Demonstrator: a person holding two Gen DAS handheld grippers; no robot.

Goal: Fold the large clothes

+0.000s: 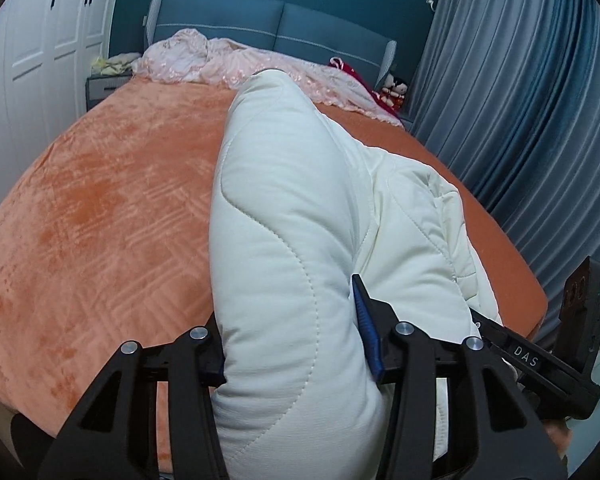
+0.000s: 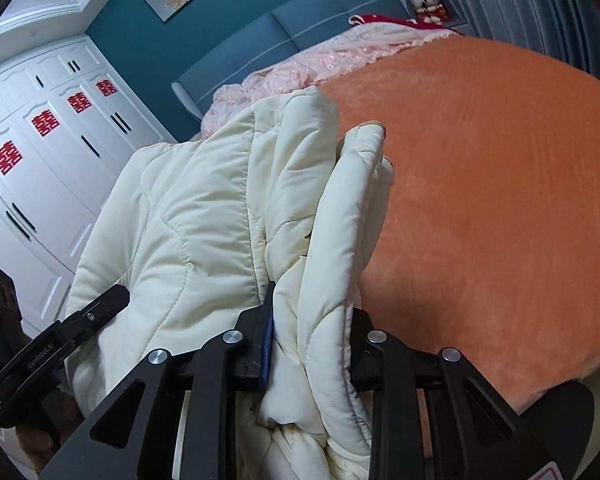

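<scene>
A cream quilted padded coat (image 1: 284, 240) is held up above the orange bed (image 1: 100, 208). My left gripper (image 1: 296, 344) is shut on a thick fold of it, the fabric bulging between the jaws. My right gripper (image 2: 312, 344) is shut on another bunched part of the same coat (image 2: 204, 208), which hangs to the left in that view. The right gripper (image 1: 540, 360) shows at the left wrist view's right edge; the left gripper (image 2: 60, 340) shows at the right wrist view's left edge. Both fingertips are buried in fabric.
A pink lace bedspread (image 1: 228, 60) lies bunched by the blue headboard (image 1: 276, 20). White wardrobes (image 2: 52, 160) with red stickers stand on one side, grey-blue curtains (image 1: 520, 100) on the other. Dolls (image 1: 396, 90) sit on a nightstand.
</scene>
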